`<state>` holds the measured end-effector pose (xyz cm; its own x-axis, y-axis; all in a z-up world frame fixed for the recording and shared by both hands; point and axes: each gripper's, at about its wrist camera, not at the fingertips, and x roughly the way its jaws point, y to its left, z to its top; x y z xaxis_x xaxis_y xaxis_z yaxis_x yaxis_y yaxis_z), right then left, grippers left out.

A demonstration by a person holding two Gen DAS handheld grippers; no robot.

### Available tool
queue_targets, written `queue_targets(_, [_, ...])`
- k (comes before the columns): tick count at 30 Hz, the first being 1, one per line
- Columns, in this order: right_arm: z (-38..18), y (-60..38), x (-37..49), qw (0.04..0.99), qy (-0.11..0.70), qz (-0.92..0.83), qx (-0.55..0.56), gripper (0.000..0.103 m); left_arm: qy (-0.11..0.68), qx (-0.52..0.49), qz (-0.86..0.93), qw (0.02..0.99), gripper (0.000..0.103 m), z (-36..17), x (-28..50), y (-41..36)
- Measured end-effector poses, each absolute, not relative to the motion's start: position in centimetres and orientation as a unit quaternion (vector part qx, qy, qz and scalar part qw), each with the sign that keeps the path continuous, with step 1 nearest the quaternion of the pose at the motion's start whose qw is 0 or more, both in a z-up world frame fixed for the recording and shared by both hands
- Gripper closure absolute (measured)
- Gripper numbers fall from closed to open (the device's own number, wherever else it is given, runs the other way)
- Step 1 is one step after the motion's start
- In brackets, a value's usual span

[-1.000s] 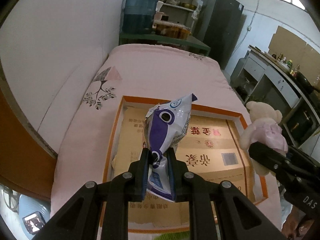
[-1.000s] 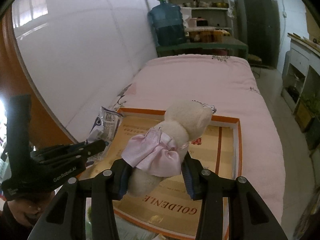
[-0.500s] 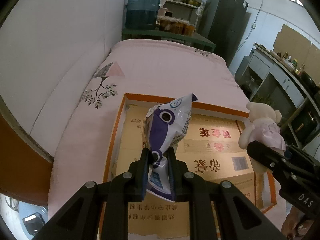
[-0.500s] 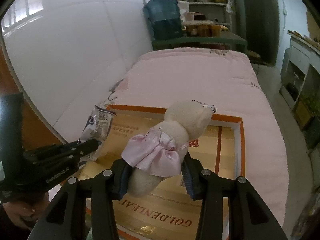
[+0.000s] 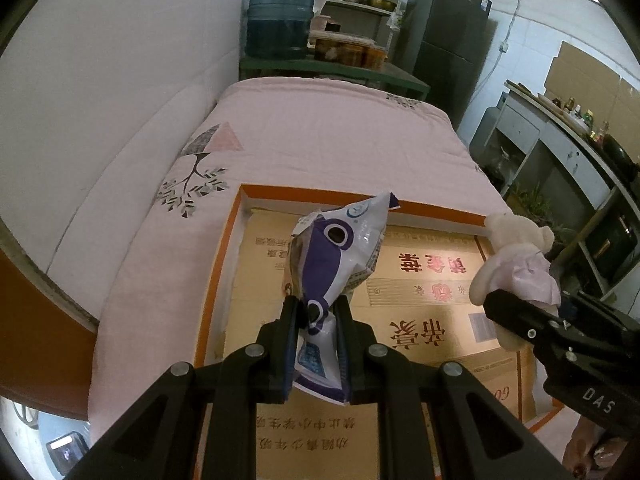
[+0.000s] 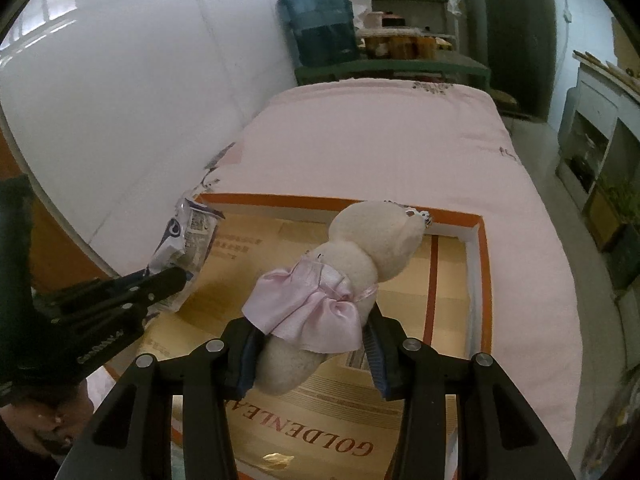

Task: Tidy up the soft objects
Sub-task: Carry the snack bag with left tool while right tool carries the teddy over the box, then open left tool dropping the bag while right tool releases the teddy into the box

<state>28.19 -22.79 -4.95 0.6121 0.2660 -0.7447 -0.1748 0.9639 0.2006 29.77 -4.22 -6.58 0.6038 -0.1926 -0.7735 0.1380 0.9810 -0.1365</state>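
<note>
Carry step judged in hand: left tool (image 5: 316,312) clamped on snack bag (image 5: 336,248), right tool (image 6: 308,340) clamped on teddy bear (image 6: 360,264), both held above cardboard box (image 5: 424,304) on bed (image 5: 320,140). Next: lowering into box, jaws opened.

The left claw (image 5: 316,316) is clamped tight on a purple-and-white snack bag (image 5: 336,256), holding it upright. The right claw (image 6: 312,344) grips a cream teddy bear (image 6: 360,256) around its lower body, beside the left.
</note>
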Motion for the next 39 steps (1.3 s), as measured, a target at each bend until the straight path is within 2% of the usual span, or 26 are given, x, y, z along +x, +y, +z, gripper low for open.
queue_targets(14, [-6.4,-23.5,28.4,0.891,0.435,0.118,0.057,0.057,0.434,-0.069,-0.144,0.887,0.085,-6.8,30.1,-3.5])
queue_targets(25, [-8.2,-23.2,28.6,0.88,0.455,0.129,0.052,0.057,0.431,-0.032,-0.144,0.89,0.084,-7.4,29.4,-5.6])
queue_targets(28, [-8.8,-23.3,28.6,0.878,0.457,0.132,0.056,0.055,0.435,-0.045,-0.148,0.887,0.078,-7.6,29.3,-5.5])
queue_targets(30, [-9.1,-23.5,28.5,0.876,0.458,0.135,0.065,0.048,0.44,-0.054,-0.152,0.883,0.069,-8.0,29.5,-5.2])
queue_targets(36, [-9.0,-23.4,28.4,0.878,0.458,0.123,0.063,0.037,0.446,-0.064,-0.183,0.874,0.046,-8.2,29.3,-5.2])
queue_targets(39, [-8.8,-23.3,27.8,0.881,0.456,0.116,0.058,0.032,0.433,-0.067,-0.19,0.879,0.043,-7.7,28.8,-5.2])
